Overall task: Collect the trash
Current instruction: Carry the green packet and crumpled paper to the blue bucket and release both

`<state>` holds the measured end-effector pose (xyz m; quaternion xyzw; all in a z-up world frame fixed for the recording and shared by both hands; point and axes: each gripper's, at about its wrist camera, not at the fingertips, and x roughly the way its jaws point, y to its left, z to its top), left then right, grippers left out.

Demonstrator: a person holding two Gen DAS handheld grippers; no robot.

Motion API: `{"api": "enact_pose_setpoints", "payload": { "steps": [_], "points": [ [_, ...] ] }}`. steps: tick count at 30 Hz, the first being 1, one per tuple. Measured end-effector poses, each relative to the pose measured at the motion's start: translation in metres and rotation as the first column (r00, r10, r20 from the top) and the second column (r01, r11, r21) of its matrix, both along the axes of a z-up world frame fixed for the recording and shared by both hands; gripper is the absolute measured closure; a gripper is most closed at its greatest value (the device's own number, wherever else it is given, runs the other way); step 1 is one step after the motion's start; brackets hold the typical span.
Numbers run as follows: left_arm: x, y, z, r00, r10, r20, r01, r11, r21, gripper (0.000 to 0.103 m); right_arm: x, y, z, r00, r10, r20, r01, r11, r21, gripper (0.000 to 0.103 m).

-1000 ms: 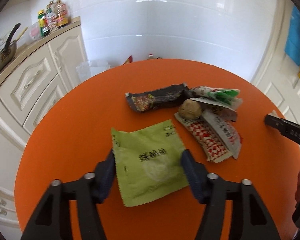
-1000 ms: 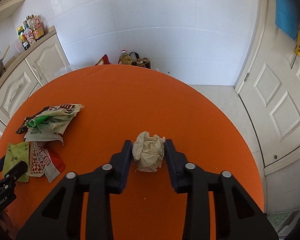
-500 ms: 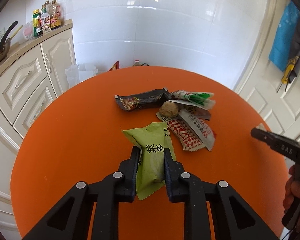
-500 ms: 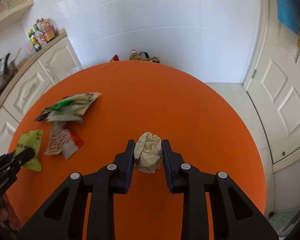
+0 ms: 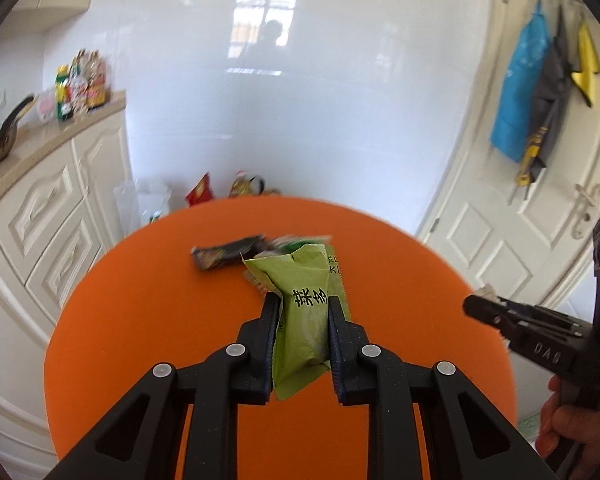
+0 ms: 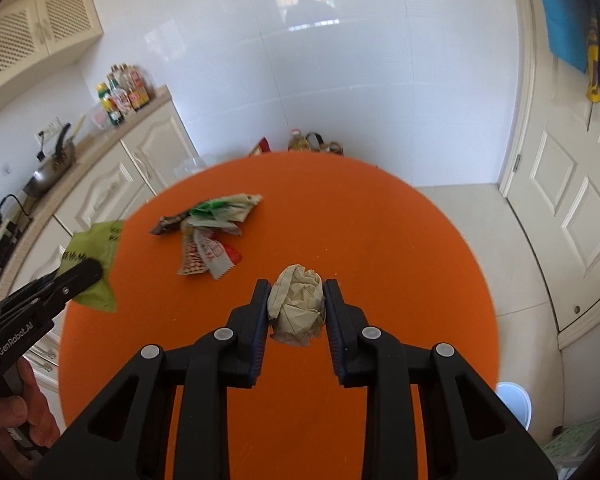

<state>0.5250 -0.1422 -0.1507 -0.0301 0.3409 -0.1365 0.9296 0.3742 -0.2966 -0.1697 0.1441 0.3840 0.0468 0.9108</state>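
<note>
My left gripper point(image 5: 302, 306) is shut on a green snack wrapper point(image 5: 306, 312), crumpled between the pads and lifted off the round orange table point(image 5: 148, 320). In the right wrist view that same green wrapper point(image 6: 94, 258) hangs at the far left in the left gripper point(image 6: 85, 271). My right gripper point(image 6: 296, 292) is shut on a crumpled beige paper ball point(image 6: 298, 304), held above the table point(image 6: 400, 260). A pile of wrappers point(image 6: 210, 236) lies on the table's left half; the left wrist view shows its black wrapper point(image 5: 226, 256). The right gripper point(image 5: 474, 305) enters that view from the right, held by a hand point(image 5: 572, 428).
White kitchen cabinets point(image 5: 40, 220) with a pan point(image 6: 46, 170) and bottles point(image 6: 122, 94) stand left of the table. A white door point(image 6: 572, 208) is at the right. A pale blue bin rim point(image 6: 514, 402) shows on the floor at lower right. Bags and a bottle point(image 6: 300, 142) sit behind the table.
The left gripper closed on the green wrapper and lifted it off the table. The right gripper tightened on the paper ball and rose with it. Both views tilted up toward the wall.
</note>
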Motion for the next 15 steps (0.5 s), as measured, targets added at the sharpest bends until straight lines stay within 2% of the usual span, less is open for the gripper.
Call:
{"api": "enact_pose_setpoints", "payload": {
  "steps": [5, 7, 8, 13, 15],
  "points": [
    [-0.037, -0.006, 0.021, 0.996, -0.062, 0.067, 0.063, 0.998, 0.000, 0.085, -0.032, -0.017, 0.023, 0.998, -0.038, 0.058, 0.038, 0.999, 0.001, 0.077],
    [-0.086, -0.006, 0.031, 0.992, -0.089, 0.092, 0.090, 0.996, -0.004, 0.085, -0.048, -0.029, 0.033, 0.995, -0.062, 0.084, 0.063, 0.998, -0.003, 0.077],
    [-0.124, -0.007, 0.034, 0.989, -0.102, 0.103, 0.103, 0.995, -0.006, 0.085, -0.054, -0.034, 0.037, 0.993, -0.072, 0.094, 0.073, 0.997, -0.005, 0.077],
    [-0.204, -0.036, 0.058, 0.972, -0.184, 0.145, 0.188, 0.982, -0.018, 0.085, -0.093, -0.070, 0.059, 0.978, -0.150, 0.146, 0.154, 0.988, -0.015, 0.077],
    [-0.212, -0.045, 0.062, 0.961, -0.228, 0.156, 0.234, 0.972, -0.024, 0.085, -0.111, -0.087, 0.064, 0.968, -0.193, 0.160, 0.199, 0.980, -0.020, 0.077]
  ]
}}
